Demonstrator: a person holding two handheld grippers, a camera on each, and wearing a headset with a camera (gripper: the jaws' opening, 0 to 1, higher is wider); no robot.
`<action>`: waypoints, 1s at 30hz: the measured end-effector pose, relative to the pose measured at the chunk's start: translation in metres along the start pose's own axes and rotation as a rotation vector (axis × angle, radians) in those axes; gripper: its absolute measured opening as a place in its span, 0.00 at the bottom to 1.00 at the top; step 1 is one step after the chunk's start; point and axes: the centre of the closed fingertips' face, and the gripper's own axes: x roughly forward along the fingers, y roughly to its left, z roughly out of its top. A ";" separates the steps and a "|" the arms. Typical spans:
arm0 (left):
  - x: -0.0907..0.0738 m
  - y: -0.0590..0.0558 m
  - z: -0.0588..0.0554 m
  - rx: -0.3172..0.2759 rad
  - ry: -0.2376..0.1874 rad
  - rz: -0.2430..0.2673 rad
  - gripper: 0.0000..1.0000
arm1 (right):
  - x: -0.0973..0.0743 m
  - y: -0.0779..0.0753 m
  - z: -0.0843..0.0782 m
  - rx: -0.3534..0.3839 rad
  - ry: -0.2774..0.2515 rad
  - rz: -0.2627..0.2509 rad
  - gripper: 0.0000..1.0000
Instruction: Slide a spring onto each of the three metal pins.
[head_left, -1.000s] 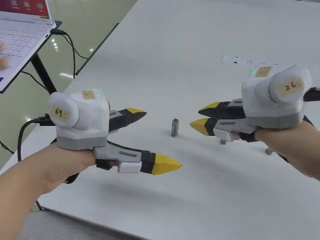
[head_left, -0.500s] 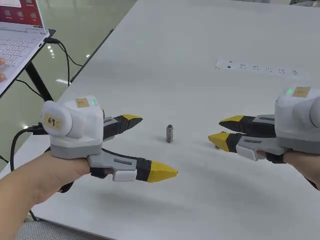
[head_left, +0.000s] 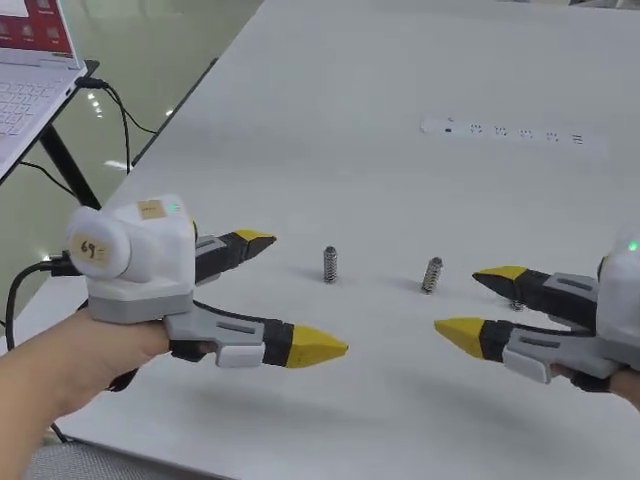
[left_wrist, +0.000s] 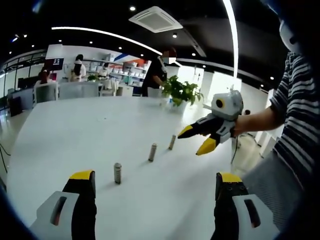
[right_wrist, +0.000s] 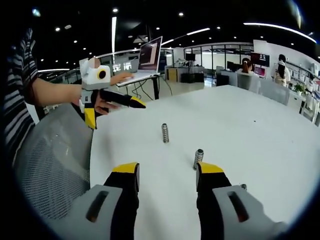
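Observation:
Two small metal springs stand upright on pins on the white table, one (head_left: 330, 264) at the middle and one (head_left: 432, 275) to its right. A third pin (head_left: 516, 303) is partly hidden behind the right gripper's far jaw. My left gripper (head_left: 290, 295) is open and empty, left of the first spring. My right gripper (head_left: 462, 300) is open and empty, just right of the second spring. In the left gripper view the three stand in a row: (left_wrist: 117, 172), (left_wrist: 152, 152), (left_wrist: 172, 142). The right gripper view has two springs (right_wrist: 165, 133), (right_wrist: 198, 158) ahead of its jaws.
A white power strip (head_left: 515, 135) lies at the back of the table. A laptop (head_left: 25, 70) on a stand with trailing cables (head_left: 120, 110) sits off the table's left edge (head_left: 150, 150). People and desks are far behind.
My right gripper has drawn back to the right and toward me, uncovering the second spring on its pin, and its jaws stand wider. The left gripper has hardly moved.

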 end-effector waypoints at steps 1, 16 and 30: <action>0.000 0.000 0.000 -0.001 0.001 0.000 0.98 | -0.002 0.002 -0.003 -0.005 0.006 0.001 0.46; -0.004 -0.004 -0.005 0.025 0.017 0.007 0.98 | -0.035 -0.026 -0.031 0.052 0.010 -0.141 0.91; -0.013 -0.005 -0.012 0.054 0.045 0.027 0.98 | -0.065 -0.039 -0.055 0.138 0.007 -0.204 0.99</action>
